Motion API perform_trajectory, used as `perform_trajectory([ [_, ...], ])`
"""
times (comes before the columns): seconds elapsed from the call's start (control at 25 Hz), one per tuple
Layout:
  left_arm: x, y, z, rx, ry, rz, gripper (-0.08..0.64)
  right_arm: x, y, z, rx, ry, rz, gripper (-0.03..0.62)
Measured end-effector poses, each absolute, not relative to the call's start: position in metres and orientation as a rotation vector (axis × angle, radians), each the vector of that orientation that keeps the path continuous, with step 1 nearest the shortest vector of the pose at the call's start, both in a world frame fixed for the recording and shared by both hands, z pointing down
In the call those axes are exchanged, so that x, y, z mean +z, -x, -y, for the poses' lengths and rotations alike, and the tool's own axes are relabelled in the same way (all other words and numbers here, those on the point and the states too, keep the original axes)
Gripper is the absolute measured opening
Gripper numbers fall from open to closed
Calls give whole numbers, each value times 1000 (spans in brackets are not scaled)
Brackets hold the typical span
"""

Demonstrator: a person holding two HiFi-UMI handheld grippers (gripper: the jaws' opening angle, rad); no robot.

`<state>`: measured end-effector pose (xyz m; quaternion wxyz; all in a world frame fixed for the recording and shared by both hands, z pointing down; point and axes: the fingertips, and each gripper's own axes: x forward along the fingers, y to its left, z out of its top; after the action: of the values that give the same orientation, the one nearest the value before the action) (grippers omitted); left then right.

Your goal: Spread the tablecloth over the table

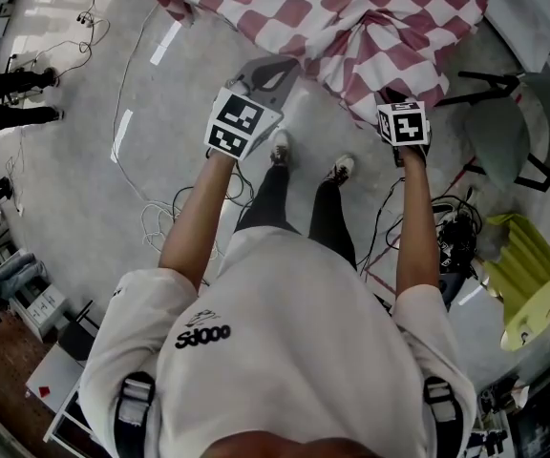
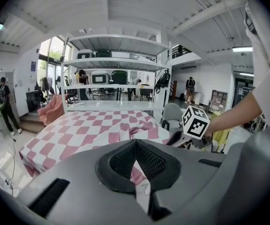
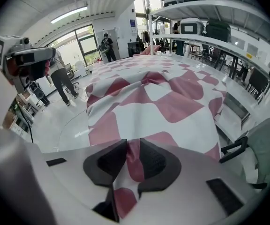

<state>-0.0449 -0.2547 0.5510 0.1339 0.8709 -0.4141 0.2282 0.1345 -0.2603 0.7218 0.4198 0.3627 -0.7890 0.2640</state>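
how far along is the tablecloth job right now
Done: the checked tablecloth already lies over the table. In hand: the left gripper and right gripper each pinch its near edge. Left: a bunched ridge runs back from the right gripper's grip, so the cloth probably needs pulling flat and smoothing.
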Motion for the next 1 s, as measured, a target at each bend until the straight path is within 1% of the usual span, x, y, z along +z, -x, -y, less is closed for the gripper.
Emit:
perform_trajectory([
  [0.04, 551, 44, 254, 663, -2529, 1197, 26, 722, -134, 260, 671, -905, 1983, 99],
  [0.16, 549, 41, 251, 664, -2538, 1192, 26, 722, -130, 259, 692, -898, 2003, 32],
  [0.2, 548, 41, 251, 665, -2541, 1191, 25, 722, -130, 259, 689, -900, 2004, 28],
  [0.6, 521, 47, 248, 635, -2579, 1212, 26, 687, -139, 244, 685, -947, 2027, 25],
  [1.0, 517, 9, 237, 616, -2640, 1094, 26, 659, -184, 207, 719, -1085, 2011, 25],
])
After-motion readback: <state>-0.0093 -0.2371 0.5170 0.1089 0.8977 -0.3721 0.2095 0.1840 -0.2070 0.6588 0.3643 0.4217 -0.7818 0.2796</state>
